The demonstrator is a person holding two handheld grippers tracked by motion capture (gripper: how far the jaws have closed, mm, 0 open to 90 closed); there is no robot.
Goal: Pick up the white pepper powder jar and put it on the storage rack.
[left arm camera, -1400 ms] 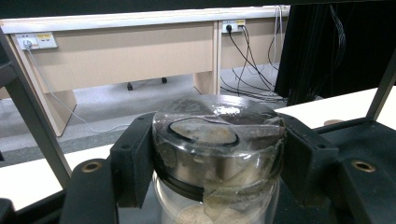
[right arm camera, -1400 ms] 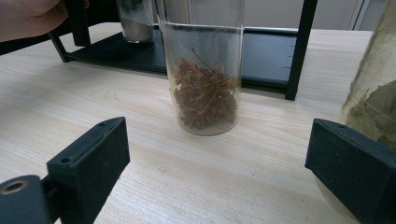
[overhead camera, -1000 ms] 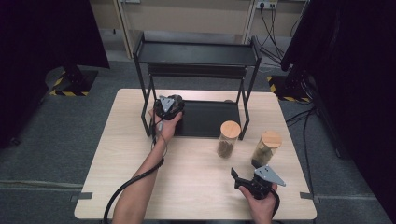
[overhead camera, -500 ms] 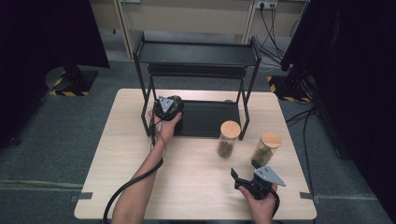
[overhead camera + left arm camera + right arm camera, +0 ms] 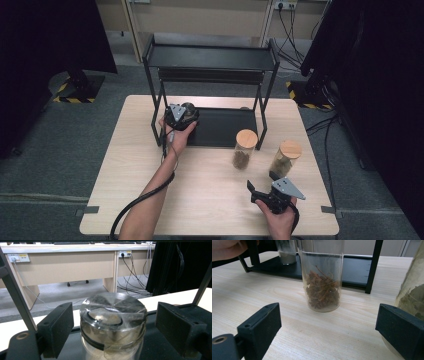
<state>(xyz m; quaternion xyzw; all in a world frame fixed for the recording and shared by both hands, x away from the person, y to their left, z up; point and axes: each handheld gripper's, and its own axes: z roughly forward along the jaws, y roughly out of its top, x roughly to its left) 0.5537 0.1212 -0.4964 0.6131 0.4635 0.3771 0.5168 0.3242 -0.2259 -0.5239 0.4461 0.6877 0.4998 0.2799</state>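
The left hand-held gripper sits left of centre in the high view, at the left end of the rack's lower shelf. Its jaws have just been opening and now stand spread, with a jar between them. In the left gripper view the jar fills the lower middle, capped by a clear lid, and a gap shows on each side between it and the black pads, so nothing presses on it. The jar stands on the dark shelf, near the rack's front left leg.

The right hand-held gripper is at the lower right of the high view, low over the table, jaws spread and holding nothing. In the right gripper view a second jar of dry brown leaves stands upright on the table at upper centre, beyond the jaws and apart from them. A third jar shows at the right edge of that view, just behind the right-hand jaw; whether they touch I cannot tell. In the high view both these jars carry cork lids and stand side by side, right of centre, in front of the rack's right legs.
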